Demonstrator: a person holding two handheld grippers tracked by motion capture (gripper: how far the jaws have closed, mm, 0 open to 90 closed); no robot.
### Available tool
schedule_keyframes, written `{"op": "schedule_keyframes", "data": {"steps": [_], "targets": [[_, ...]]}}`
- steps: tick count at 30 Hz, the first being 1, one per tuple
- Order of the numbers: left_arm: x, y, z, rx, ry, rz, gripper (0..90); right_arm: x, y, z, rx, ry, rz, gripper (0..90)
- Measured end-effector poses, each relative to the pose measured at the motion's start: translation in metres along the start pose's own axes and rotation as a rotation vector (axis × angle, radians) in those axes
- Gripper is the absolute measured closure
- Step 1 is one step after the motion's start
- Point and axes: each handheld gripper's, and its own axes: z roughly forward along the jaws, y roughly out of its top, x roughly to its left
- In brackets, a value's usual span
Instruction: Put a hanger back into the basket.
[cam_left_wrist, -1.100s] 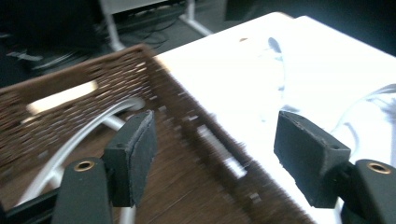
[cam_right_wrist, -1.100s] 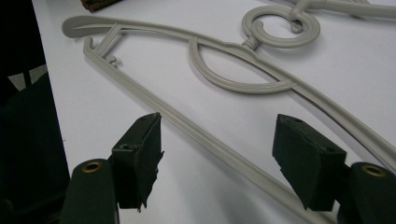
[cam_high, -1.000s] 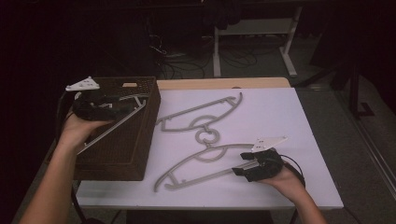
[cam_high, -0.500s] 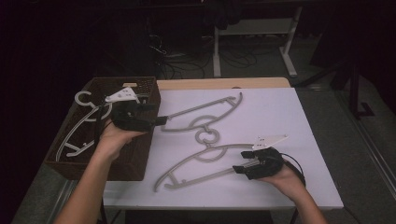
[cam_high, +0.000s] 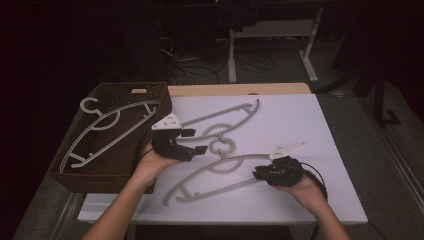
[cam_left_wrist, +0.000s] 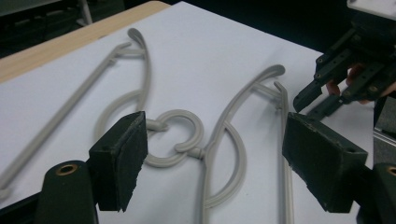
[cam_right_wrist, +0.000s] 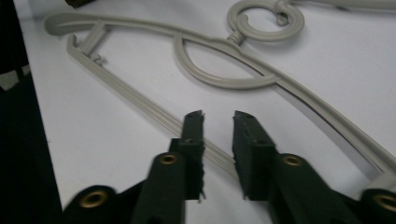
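Two grey plastic hangers lie flat on the white board that covers the bench, their round hooks meeting near the board's middle. The near hanger (cam_high: 215, 172) has a curved top, a straight ribbed bottom bar and an inner loop below the hook; it runs from the middle toward the board's front-left corner. The far hanger (cam_high: 225, 117) stretches from the middle toward the back edge.

The right gripper (cam_high: 261, 174) rests low on the board, well in from the front-right corner, at the near hanger's right end. Its jaws have just been closing and now stand a narrow gap apart over the bottom bar, which passes under the left jaw — whether the pads actually press on it is hard to tell from this angle.

The left gripper (cam_high: 197, 141) hovers at the board's left edge, jaws wide apart and holding nothing, pointing at the two hooks.

A brown wicker basket (cam_high: 150, 90) sits against the board's left edge with a third hanger (cam_high: 107, 122) inside. The board's right half and its front strip lie bare — good room there.
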Motion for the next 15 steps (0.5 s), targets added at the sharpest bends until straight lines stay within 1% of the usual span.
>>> {"op": "schedule_keyframes", "data": {"steps": [3,5,8,10,12,15], "targets": [[-0.003,-0.005,0.006,0.003,-0.011,0.003,22.8,-0.002,0.0,0.003,0.02,-0.026,-0.001,88.4],[-0.004,-0.008,0.01,0.011,-0.014,0.003,22.8,-0.004,0.0,0.005,0.031,-0.035,0.004,89.0],[-0.004,-0.012,0.014,0.01,-0.022,-0.001,22.8,-0.006,-0.002,0.009,0.051,-0.034,0.012,89.1],[-0.005,-0.015,0.016,0.01,-0.024,-0.003,22.8,-0.007,-0.004,0.012,0.069,-0.044,0.011,89.1],[-0.006,-0.018,0.019,0.02,-0.027,0.002,22.8,-0.008,-0.007,0.014,0.081,-0.04,0.015,89.1],[-0.006,-0.023,0.023,0.024,-0.031,0.008,22.3,-0.009,-0.008,0.015,0.089,-0.049,0.01,89.1]]}}
